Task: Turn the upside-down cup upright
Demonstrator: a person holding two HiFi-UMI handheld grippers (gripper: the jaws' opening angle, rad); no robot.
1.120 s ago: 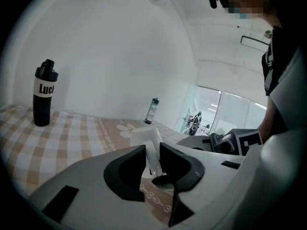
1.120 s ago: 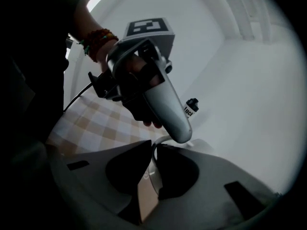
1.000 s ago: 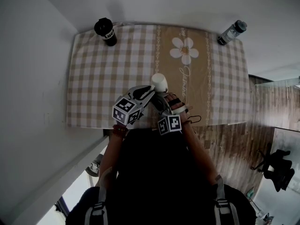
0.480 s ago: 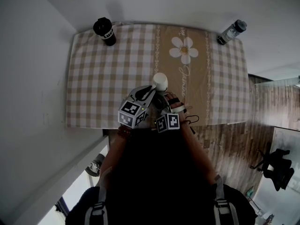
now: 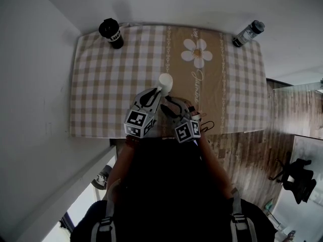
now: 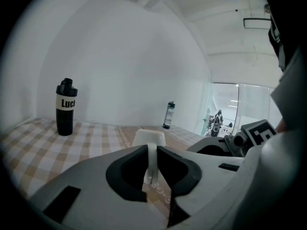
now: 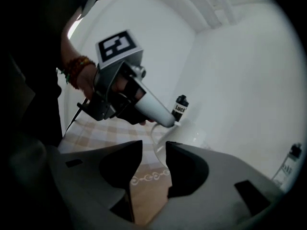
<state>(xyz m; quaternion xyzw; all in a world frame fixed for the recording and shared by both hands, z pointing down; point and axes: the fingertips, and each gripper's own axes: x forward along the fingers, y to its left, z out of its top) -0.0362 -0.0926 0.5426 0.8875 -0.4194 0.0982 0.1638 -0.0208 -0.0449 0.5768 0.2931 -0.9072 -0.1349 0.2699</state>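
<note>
Head view: the white cup (image 5: 165, 81) is seen at 12 o'clock from both grippers, seemingly on end over the checked tablecloth (image 5: 111, 84), pinched by a thin edge in the nearly closed left gripper (image 5: 158, 91), while the right gripper (image 5: 168, 101), at its 5 o'clock, is held with jaws just opened partway, loose around that edge.

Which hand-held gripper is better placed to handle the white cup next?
Probably the left: the left hand-held gripper is clamped on the white cup, while the right hand-held gripper has just been opening, its jaws apart around the cup's edge without pressing it.
</note>
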